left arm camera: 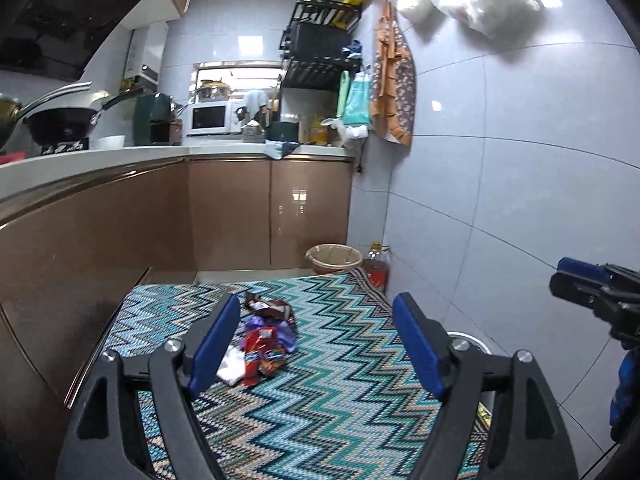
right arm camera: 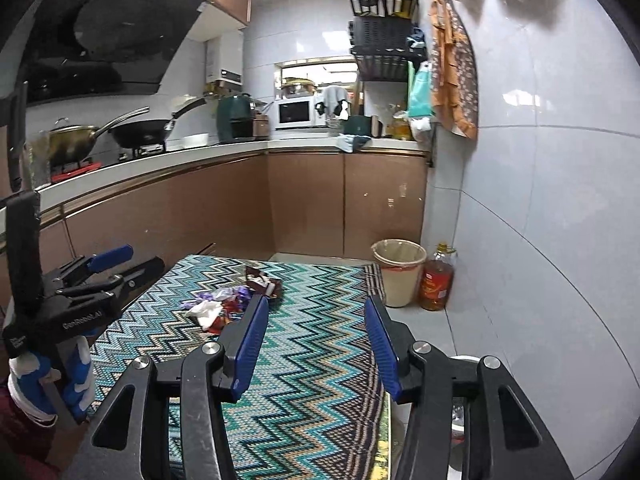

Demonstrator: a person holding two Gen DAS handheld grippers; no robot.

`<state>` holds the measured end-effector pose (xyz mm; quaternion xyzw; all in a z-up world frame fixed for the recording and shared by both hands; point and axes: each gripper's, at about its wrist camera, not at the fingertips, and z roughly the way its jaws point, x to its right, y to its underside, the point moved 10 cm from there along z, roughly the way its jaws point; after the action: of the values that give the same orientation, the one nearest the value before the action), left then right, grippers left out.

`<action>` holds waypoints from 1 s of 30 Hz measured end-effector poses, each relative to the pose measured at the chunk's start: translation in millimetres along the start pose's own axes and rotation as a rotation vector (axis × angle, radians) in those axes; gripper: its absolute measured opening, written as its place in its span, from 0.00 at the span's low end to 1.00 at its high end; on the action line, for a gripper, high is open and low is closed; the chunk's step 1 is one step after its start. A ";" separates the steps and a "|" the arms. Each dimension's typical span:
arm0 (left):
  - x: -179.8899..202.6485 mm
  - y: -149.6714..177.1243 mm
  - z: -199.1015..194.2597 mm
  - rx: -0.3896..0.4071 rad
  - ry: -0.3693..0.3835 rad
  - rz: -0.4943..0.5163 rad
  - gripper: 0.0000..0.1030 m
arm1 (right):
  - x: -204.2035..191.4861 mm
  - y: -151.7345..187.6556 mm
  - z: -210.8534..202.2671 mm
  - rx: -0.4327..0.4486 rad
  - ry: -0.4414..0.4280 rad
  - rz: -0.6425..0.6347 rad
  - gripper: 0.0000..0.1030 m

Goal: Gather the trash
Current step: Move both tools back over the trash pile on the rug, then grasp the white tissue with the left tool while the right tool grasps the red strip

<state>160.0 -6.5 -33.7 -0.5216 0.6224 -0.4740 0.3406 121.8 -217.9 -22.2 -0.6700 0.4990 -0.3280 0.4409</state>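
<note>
The left gripper (left arm camera: 316,318) and the right gripper (right arm camera: 316,320) were both spread wide with nothing between their 2 blue fingers, each held above the zigzag mat (right arm camera: 312,360). The trash pile (left arm camera: 262,340), a cluster of crumpled wrappers and white paper, lay on the mat near its far end. Beyond the mat's far right corner stood a beige bin (right arm camera: 398,270), with an oil bottle (right arm camera: 437,280) just beside it against the tiled wall (right arm camera: 540,220). Brown cabinets (right arm camera: 320,200) rose behind the mat.

Left gripper (left arm camera: 316,314) and right gripper (right arm camera: 316,316), jaws wide apart.
</note>
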 end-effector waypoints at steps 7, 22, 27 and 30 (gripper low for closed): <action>-39.3 11.4 3.1 0.001 -0.069 -0.046 0.75 | -22.8 -3.3 11.4 -0.001 -0.056 -0.020 0.50; -151.2 49.4 35.8 -0.119 -0.211 -0.123 0.75 | -21.6 2.9 73.7 -0.050 -0.126 0.024 0.62; -163.8 72.0 64.3 -0.196 -0.180 -0.124 0.75 | -18.6 10.8 108.2 -0.092 -0.160 0.063 0.73; -162.1 87.4 86.5 -0.256 -0.138 -0.119 0.75 | -18.6 17.4 132.9 -0.122 -0.183 0.086 0.74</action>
<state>247.2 131.4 -155.3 -0.6278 0.6209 -0.3732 0.2846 226.8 -167.1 -90.8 -0.7008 0.5040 -0.2155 0.4566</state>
